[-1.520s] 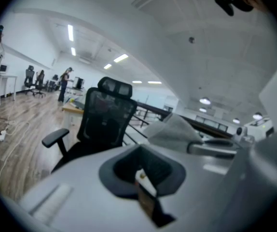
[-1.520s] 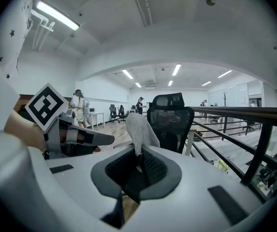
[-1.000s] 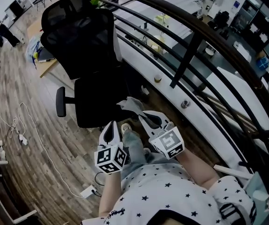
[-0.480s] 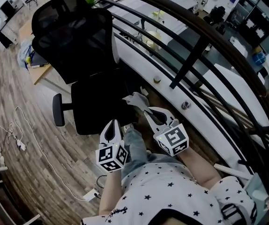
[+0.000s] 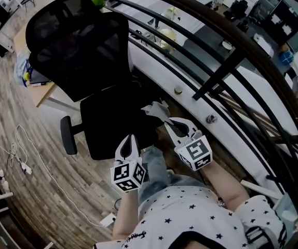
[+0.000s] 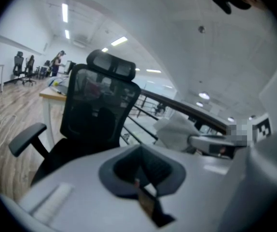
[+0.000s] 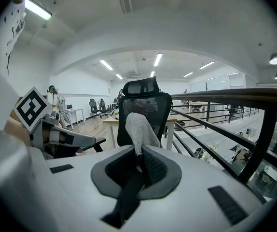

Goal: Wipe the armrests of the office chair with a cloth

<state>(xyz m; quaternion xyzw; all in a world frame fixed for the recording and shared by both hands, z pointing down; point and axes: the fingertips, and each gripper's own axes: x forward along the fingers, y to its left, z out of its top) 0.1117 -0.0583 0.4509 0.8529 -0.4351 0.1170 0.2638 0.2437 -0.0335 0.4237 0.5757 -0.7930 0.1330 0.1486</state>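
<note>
A black office chair (image 5: 81,45) with a mesh back stands ahead of me, its seat (image 5: 110,121) near both grippers. One black armrest (image 5: 68,134) sticks out on the chair's left side; the other is hidden. My right gripper (image 5: 165,120) is shut on a grey cloth (image 5: 156,109) that hangs over the seat's right edge. In the right gripper view the cloth (image 7: 138,127) stands up from the closed jaws, before the chair (image 7: 145,108). My left gripper (image 5: 130,138) is shut and empty, just short of the seat's front. The left gripper view shows the armrest (image 6: 26,138) at the left.
A dark metal railing (image 5: 219,61) curves close along the chair's right side, with a white ledge (image 5: 190,100) below it. A wooden desk (image 5: 41,90) stands behind the chair. Cables and a power strip (image 5: 20,162) lie on the wooden floor at the left.
Both grippers and the view have shifted slightly toward the chair. The cloth stays held in the right gripper, and the left one stays shut.
</note>
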